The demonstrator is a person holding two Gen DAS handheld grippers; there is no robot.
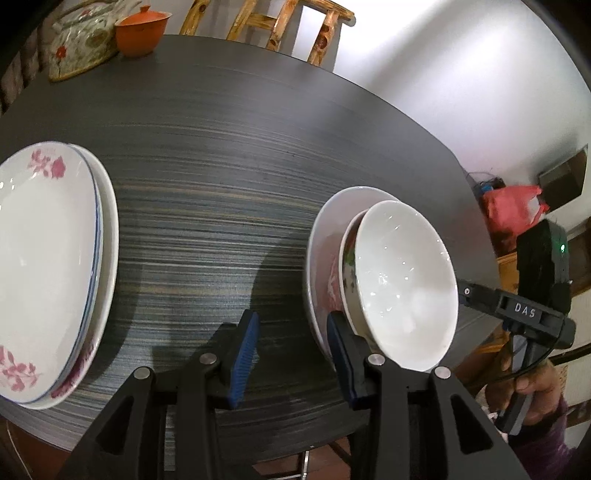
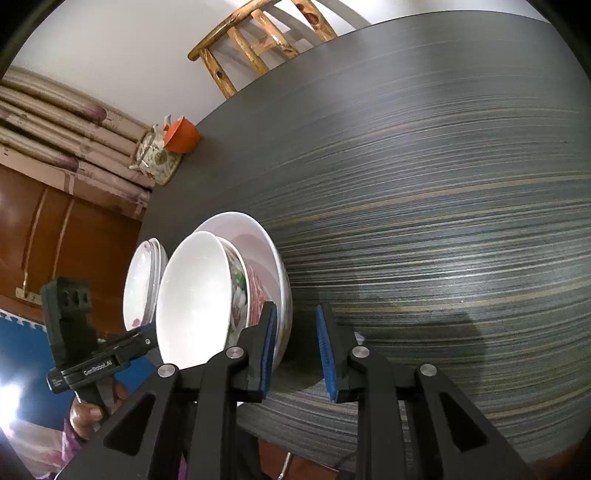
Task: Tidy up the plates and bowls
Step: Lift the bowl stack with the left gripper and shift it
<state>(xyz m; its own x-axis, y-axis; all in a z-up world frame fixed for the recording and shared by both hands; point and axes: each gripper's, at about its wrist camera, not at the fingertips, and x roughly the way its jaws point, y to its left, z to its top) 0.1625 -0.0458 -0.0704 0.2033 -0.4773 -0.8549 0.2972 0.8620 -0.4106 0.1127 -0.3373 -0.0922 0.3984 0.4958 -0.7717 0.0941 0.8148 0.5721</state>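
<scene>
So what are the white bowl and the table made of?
The white bowl looks like glazed ceramic, maybe melamine: it is glossy, with bright glints. The table looks like dark laminate with a matte finish and printed streaks, though it could be wood veneer.

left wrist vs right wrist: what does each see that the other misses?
Left wrist only: a red plastic bag on the floor past the table edge.
Right wrist only: the brown wooden cabinet and blue floor mat.
Both: stacked bowls, plate stack, orange lidded cup, floral teapot, wooden chair, dark striped table.
</scene>
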